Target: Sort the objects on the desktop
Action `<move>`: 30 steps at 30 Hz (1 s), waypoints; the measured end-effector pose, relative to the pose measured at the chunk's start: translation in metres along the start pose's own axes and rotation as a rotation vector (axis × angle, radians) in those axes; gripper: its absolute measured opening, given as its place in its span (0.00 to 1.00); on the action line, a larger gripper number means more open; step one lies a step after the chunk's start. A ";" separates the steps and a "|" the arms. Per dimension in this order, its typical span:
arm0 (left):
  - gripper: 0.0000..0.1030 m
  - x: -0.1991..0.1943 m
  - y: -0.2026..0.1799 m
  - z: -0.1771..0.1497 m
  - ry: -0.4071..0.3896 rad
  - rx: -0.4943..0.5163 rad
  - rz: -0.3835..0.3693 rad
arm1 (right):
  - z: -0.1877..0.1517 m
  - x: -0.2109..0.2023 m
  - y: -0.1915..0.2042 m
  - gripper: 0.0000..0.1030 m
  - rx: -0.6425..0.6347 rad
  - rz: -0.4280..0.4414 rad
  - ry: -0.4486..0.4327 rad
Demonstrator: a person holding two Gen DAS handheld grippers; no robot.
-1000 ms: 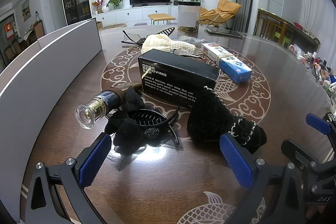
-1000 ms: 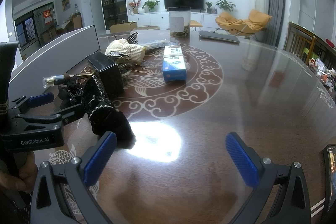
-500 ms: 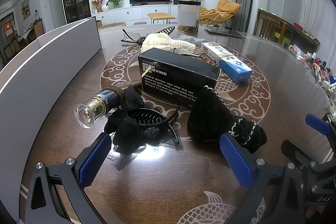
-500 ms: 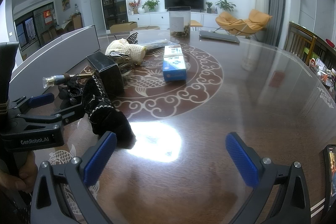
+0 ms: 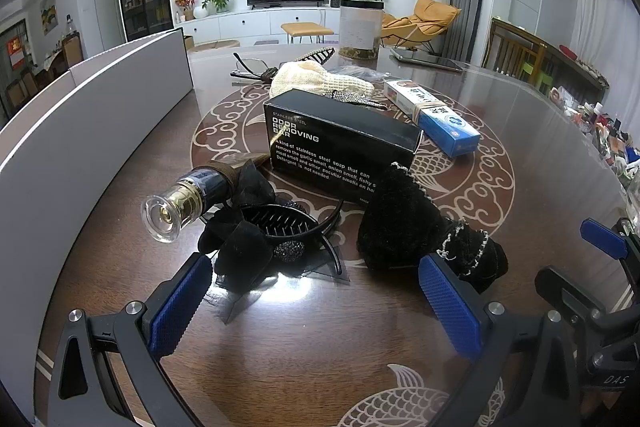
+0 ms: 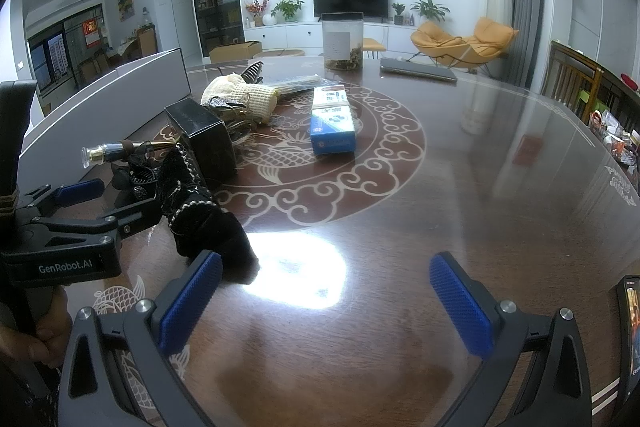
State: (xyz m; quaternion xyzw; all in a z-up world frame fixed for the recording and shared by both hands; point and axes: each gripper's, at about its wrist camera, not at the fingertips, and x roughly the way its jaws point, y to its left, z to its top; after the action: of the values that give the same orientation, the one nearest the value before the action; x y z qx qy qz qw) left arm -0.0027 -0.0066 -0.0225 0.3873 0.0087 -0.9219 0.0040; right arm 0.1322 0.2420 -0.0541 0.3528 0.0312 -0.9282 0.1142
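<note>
Both grippers, left (image 5: pixel 316 303) and right (image 6: pixel 324 303), hover wide open and empty at the table's (image 6: pixel 460 195) near edge, the left facing the black hair clip (image 5: pixel 280 227), presumably its first pick.

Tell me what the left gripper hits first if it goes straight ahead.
Likely the black bow hair clip, lying just ahead of the open left gripper; behind it sits the black box. Depth is uncertain.

The black box (image 5: pixel 340 151) reads "STAINLESS STEEL ODOR REMOVING BAR", with small print below about removing garlic, onion and fishy smells. The left gripper (image 6: pixel 80 211), left of the box in the right wrist view, is marked "GenRobot.AI". The blue carton (image 6: pixel 332 125) behind the box carries unreadable print.
</note>
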 end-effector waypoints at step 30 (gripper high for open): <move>1.00 0.000 0.004 0.000 0.011 -0.018 -0.014 | 0.000 0.000 -0.001 1.00 0.001 0.001 0.001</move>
State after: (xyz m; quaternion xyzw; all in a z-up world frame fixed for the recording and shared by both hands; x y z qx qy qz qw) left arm -0.0026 -0.0105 -0.0225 0.3924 0.0198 -0.9196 0.0011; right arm 0.1321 0.2427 -0.0541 0.3532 0.0307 -0.9280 0.1146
